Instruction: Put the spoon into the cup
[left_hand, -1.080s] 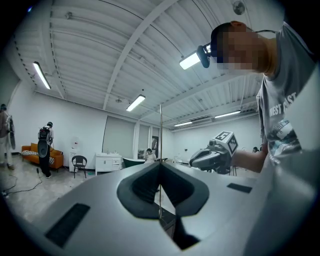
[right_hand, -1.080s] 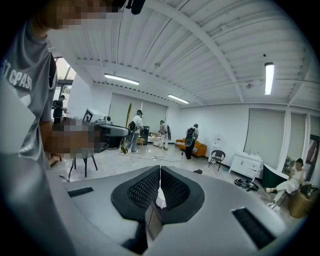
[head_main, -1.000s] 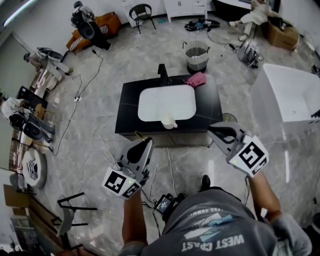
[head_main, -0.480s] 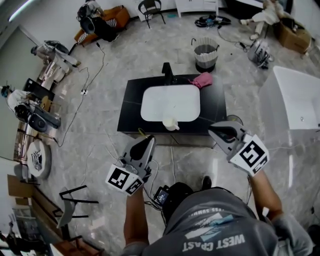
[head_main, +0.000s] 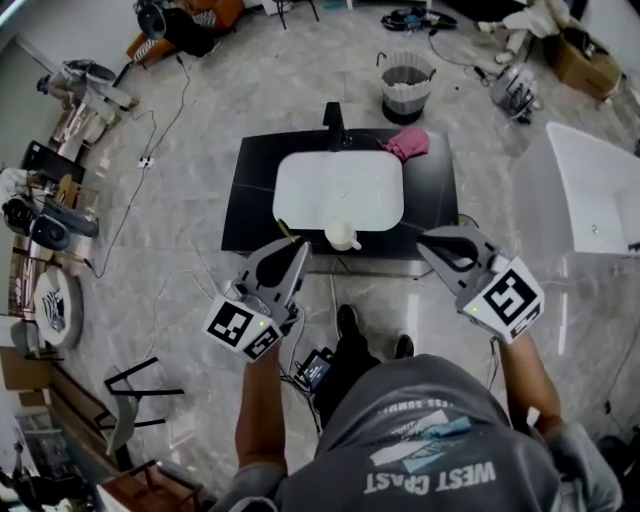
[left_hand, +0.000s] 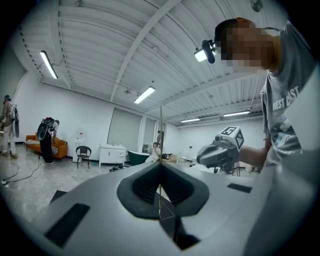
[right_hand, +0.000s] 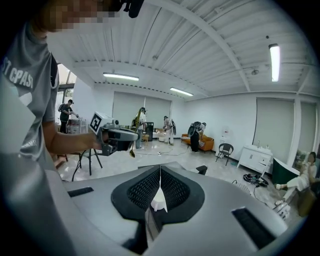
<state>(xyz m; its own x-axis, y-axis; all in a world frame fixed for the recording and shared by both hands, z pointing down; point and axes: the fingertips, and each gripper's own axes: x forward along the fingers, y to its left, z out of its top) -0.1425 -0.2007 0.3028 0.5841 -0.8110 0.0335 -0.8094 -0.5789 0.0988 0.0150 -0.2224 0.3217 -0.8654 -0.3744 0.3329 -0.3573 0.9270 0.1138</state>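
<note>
- My left claw (left_hand: 161, 162) is shut on the spoon (head_main: 286, 233). In the left gripper view the handle shows only as a thin line in the seam of the jaws. In the head view its golden end sticks out past the tip.
- My right claw (right_hand: 160, 172) has its jaws together and grips nothing that I can name. A small white wedge sits at the seam, and I cannot tell what it is.
- The cup (head_main: 342, 237) stands at the near rim of the white sink basin (head_main: 338, 170), ahead of both claws and between them. The spoon is to its left, near but apart, and not yet inside.
- Risk: the spoon looks thin, smooth and metallic, and I hold it only on a narrow edge. I think it can turn or slide in the jaws if its end knocks the cup's rim.
- Risk: the cup seems small and light, and nothing steadies it. A push from the side can tip it into the basin, or off the black counter (head_main: 250, 215) toward me.
- Risk: the mouth of the cup is a small target, so I judge that a tilted approach can miss it.
- Shapes and textures: the cup is pale and round. The basin is a glossy rounded rectangle, and the counter is dark and flat. The pads (right_hand: 142, 190) of my claws are black and ribbed.
</note>
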